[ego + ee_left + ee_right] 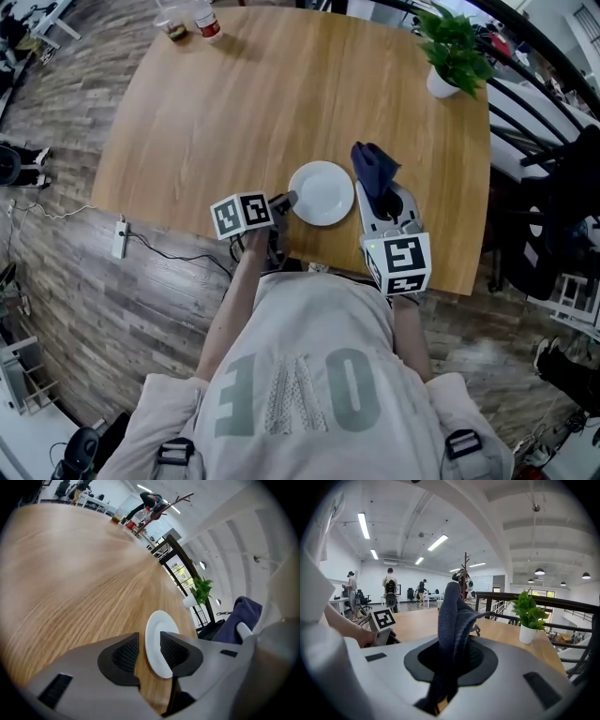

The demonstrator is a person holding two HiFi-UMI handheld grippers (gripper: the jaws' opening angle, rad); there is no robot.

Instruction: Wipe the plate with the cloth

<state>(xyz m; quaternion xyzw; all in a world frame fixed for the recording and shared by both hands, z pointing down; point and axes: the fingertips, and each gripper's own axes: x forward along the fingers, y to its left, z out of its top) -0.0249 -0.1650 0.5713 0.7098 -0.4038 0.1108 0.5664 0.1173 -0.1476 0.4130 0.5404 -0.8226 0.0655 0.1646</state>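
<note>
Near the table's front edge, roughly 6 o'clock from its centre, the plate lies flat on the wood. L gripper comes in at the plate's 9 o'clock w/ jaws spread wide. The left gripper view shows the plate's rim between the pads, w/ bare wood in the gap on one side, so no squeeze on it that I can see. R gripper sits at the plate's 3 o'clock, just beside the rim, jaws clamped on the cloth. Cloth is dark blue, bunched, and stands up out of the jaws toward 12 o'clock. It's close to the plate, but I can't tell if they touch. Further out, a potted plant is at the table's 1 o'clock corner and two small jars at 11 o'clock, both well apart from the plate.
</note>
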